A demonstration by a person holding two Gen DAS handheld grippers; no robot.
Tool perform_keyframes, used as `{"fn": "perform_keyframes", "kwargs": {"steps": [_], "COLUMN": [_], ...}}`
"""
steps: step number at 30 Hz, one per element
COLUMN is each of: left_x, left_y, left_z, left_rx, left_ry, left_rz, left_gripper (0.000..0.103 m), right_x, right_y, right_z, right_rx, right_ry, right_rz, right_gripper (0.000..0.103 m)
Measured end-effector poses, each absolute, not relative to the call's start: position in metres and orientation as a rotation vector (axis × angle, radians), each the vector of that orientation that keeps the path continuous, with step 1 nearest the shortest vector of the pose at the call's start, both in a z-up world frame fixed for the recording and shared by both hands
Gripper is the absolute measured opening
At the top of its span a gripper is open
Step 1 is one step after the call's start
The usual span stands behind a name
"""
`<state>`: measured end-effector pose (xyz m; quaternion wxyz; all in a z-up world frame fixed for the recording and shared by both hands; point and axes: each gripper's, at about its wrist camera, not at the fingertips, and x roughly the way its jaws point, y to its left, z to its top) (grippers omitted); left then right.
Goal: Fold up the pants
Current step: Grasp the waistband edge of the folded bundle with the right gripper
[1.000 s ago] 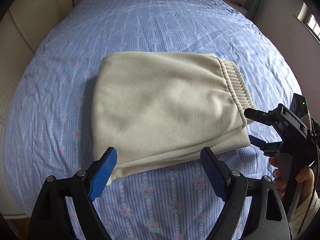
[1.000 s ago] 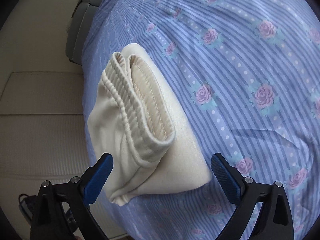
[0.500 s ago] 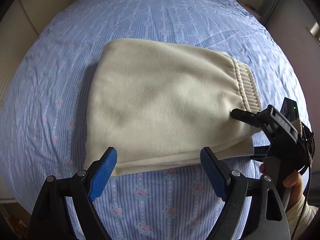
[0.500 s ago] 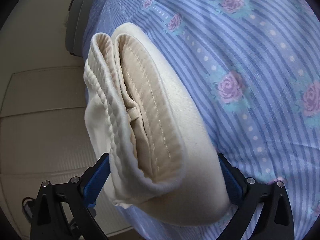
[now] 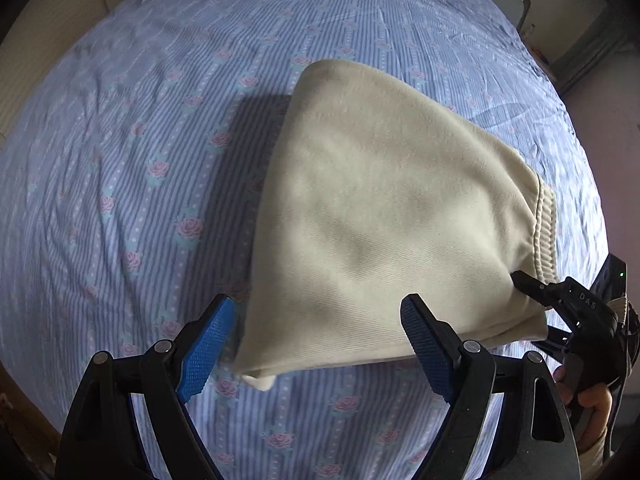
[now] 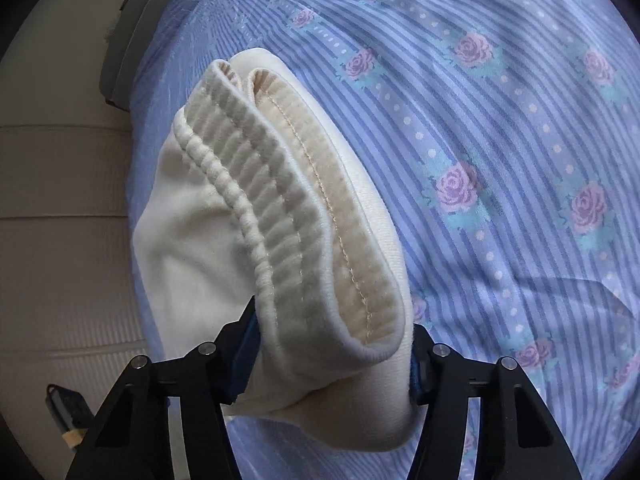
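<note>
The cream pants (image 5: 384, 216) are folded into a thick bundle, with the near right end lifted off the blue flowered bed (image 5: 120, 184). My right gripper (image 6: 332, 360) is shut on the ribbed waistband end (image 6: 304, 216) of the bundle; it also shows in the left wrist view (image 5: 532, 304) at the bundle's right corner. My left gripper (image 5: 316, 344) is open and empty, its blue pads either side of the bundle's near edge, not touching it.
The bed sheet (image 6: 500, 140) fills most of both views. A beige wall (image 6: 60, 220) and a grey headboard (image 6: 124, 40) lie beyond the bed. A small dark device (image 6: 66, 412) lies low at the left of the right wrist view.
My right gripper has closed on the waistband end and lifted it, tilting the bundle. My left gripper has stayed open and swung so the bundle sits to its right.
</note>
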<state>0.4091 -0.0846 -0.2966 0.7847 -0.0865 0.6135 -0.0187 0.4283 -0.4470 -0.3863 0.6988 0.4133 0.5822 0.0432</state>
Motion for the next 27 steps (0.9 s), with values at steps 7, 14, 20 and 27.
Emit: {"fn": "perform_keyframes", "kwargs": {"steps": [7, 14, 20, 27], "left_x": [0.438, 0.473, 0.485, 0.509], "left_y": [-0.047, -0.050, -0.051, -0.059], "left_z": [-0.310, -0.349, -0.367, -0.374], "left_rx": [-0.219, -0.236, -0.309, -0.387], "left_ry": [1.310, 1.387, 1.408, 1.394], "left_rz": [-0.165, -0.365, -0.514, -0.585], "left_gripper": [0.086, 0.086, 0.086, 0.070], "right_x": [0.437, 0.435, 0.426, 0.425], "right_y": [-0.417, -0.392, -0.382, -0.381], "right_z": [-0.353, -0.358, -0.362, -0.380], "right_rx": [0.723, 0.665, 0.640, 0.641], "right_ry": [1.297, 1.286, 1.273, 1.253], "right_rz": [-0.002, -0.036, -0.050, -0.045], "right_gripper": [0.056, 0.056, 0.057, 0.059]}}
